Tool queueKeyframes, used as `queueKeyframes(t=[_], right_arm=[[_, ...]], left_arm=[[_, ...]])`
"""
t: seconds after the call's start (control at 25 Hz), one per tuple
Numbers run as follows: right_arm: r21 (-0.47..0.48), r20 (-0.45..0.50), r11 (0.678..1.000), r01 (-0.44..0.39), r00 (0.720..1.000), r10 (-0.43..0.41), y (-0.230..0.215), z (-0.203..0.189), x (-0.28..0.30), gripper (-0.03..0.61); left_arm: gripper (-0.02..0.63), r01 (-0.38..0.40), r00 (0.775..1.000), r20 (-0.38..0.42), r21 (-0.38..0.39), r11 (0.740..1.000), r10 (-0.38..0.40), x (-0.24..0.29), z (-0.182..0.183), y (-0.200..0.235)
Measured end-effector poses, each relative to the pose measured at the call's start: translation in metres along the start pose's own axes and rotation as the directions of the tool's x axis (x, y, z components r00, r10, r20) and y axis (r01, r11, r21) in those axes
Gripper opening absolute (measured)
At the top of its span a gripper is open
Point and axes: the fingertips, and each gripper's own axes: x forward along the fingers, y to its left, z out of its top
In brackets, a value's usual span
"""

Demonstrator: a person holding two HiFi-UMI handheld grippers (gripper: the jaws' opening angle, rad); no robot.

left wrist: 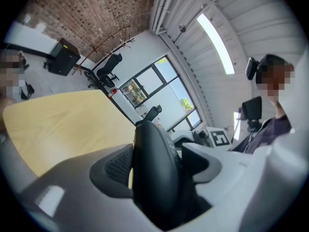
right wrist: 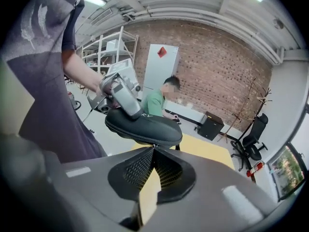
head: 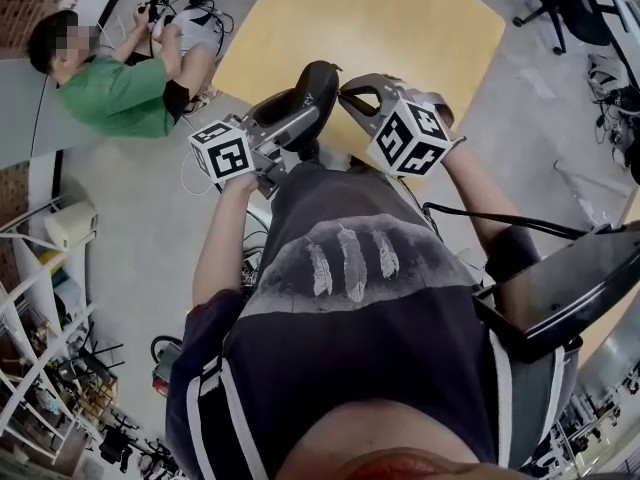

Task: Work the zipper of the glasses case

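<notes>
Grey jaws of the left gripper [left wrist: 157, 158] are clamped on the black glasses case [left wrist: 152, 144], one ribbed pad pressed against each of its flat sides, so the case stands on edge between them and sticks out past the tips. From the other side, the case hangs in the air as a long dark oval, level, with the left gripper gripping its far-left end. The right gripper [right wrist: 154, 148] has its jaws pinched fully together, and their tips touch the lower edge of the case near its middle; whether the zip pull is caught between them is too small to tell.

Both grippers are held up in front of the person's chest, their marker cubes [head: 222, 151] facing upward, the left one lower and nearer than the right. Bare forearms run back from them to a dark T-shirt [head: 350, 298] printed with three pale feathers.

Below and beyond the case lies a pale wooden tabletop [head: 400, 18] with rounded corners; the case does not rest on it. On the grey floor to the far left another person in a green shirt [head: 120, 93] sits with cables nearby. Black office chairs [head: 560, 3] stand far right, and a brick wall [right wrist: 217, 71] closes off the room behind white shelving [right wrist: 108, 45]
</notes>
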Motion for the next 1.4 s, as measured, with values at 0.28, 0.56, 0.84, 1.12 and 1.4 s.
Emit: queueKeyframes(t=[0.28, 0.56, 0.84, 1.12, 1.4], right_arm=[[-0.105, 0.064, 0.992, 0.068, 0.996, -0.062, -0.008, 0.02, -0.008, 0.002], [-0.095, 0.17, 0.994, 0.046, 0.985, -0.029, -0.013, 0.049, -0.015, 0.002], [-0.059, 0.222, 0.998, 0.028, 0.975, -0.014, -0.021, 0.058, -0.024, 0.0], [-0.143, 0.117, 0.988, 0.057, 0.992, -0.041, -0.025, 0.047, -0.018, 0.0], [-0.229, -0.027, 0.97, 0.075, 0.996, -0.083, -0.026, 0.033, 0.004, 0.0]], left_arm=[[0.346, 0.192, 0.98, -0.037, -0.086, 0.978, -0.196, 0.004, -0.014, -0.015], [0.423, 0.442, 0.896, 0.126, -0.165, 0.882, -0.425, 0.008, 0.001, -0.03], [0.347, 0.531, 0.848, 0.096, -0.142, 0.836, -0.522, 0.011, 0.002, -0.041], [0.301, 0.437, 0.897, 0.144, -0.144, 0.888, -0.418, 0.006, 0.011, -0.029], [0.281, 0.275, 0.938, 0.274, -0.213, 0.938, -0.213, 0.006, 0.022, -0.001]])
